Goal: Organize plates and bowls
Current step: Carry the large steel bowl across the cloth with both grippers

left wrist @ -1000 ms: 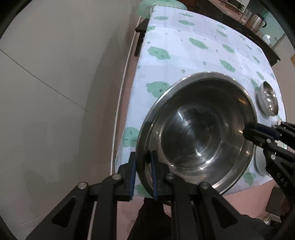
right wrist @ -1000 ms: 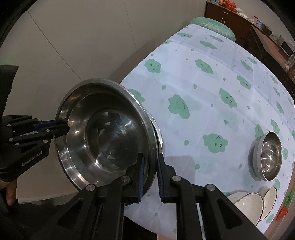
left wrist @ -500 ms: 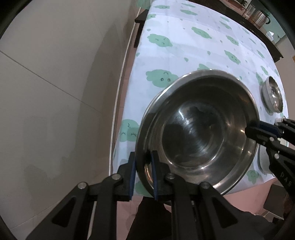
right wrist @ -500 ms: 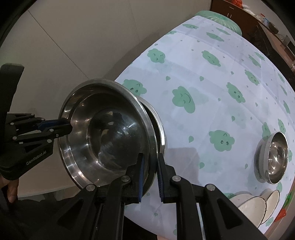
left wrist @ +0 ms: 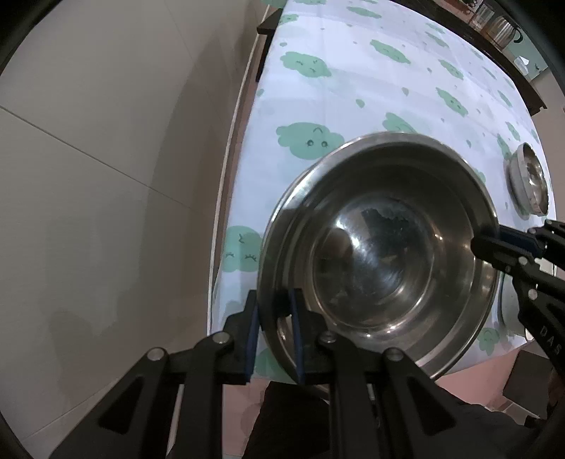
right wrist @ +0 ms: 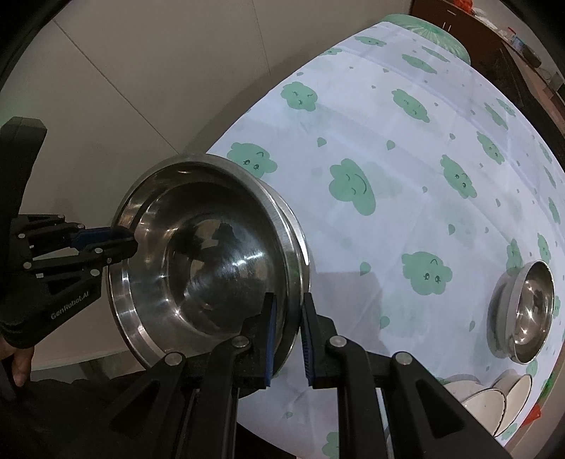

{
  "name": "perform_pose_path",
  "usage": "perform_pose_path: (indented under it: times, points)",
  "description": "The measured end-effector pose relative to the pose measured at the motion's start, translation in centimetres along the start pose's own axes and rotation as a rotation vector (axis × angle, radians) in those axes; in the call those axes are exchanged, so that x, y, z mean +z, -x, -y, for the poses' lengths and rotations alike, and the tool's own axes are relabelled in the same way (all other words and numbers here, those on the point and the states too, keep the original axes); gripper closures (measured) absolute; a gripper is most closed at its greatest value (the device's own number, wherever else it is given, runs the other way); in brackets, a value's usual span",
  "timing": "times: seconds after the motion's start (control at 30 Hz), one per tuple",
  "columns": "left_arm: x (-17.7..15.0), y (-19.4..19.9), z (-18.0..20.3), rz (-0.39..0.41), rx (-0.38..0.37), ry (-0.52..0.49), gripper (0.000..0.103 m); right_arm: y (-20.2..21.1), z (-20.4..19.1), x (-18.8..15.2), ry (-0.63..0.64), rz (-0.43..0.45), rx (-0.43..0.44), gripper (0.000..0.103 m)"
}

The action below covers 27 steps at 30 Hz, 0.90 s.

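Note:
A large steel bowl (left wrist: 381,254) is held above the near left corner of the table, gripped on opposite rims by both grippers. My left gripper (left wrist: 273,328) is shut on its near rim in the left wrist view; it shows at the left of the right wrist view (right wrist: 120,243). My right gripper (right wrist: 286,335) is shut on the other rim of the same bowl (right wrist: 212,268), which seems to be two nested bowls; it shows at the right of the left wrist view (left wrist: 494,247). A smaller steel bowl (right wrist: 529,310) sits on the table to the right, also in the left wrist view (left wrist: 529,180).
The table has a white cloth with green clouds (right wrist: 406,148). White ceramic bowls (right wrist: 494,399) stand stacked at the near right edge. A tiled wall (left wrist: 106,141) runs along the table's left side. A dark counter with a kettle (left wrist: 501,24) is at the far end.
Both grippers have carried the large bowl lower and closer to the table's near left corner. Their hold on the rims is unchanged.

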<state>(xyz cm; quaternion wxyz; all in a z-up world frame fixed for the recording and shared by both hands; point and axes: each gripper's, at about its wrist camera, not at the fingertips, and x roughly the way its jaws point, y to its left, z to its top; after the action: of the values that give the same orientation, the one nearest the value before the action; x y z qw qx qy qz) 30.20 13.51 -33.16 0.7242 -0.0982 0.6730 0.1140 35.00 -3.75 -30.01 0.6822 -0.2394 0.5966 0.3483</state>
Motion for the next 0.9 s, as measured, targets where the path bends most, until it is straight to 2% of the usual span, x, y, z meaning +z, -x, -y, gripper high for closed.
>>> perform_pose_path:
  times: [0.33,0.9]
  points:
    - [-0.3,-0.2,-0.1,0.008,0.004,0.004,0.089,-0.1,0.0,0.1,0.000,0.009,0.003,0.088]
    - [-1.0,-0.4,0.3,0.028,0.013,-0.022,0.088,-1.0,-0.8,-0.5,0.019,0.046,-0.073,0.088]
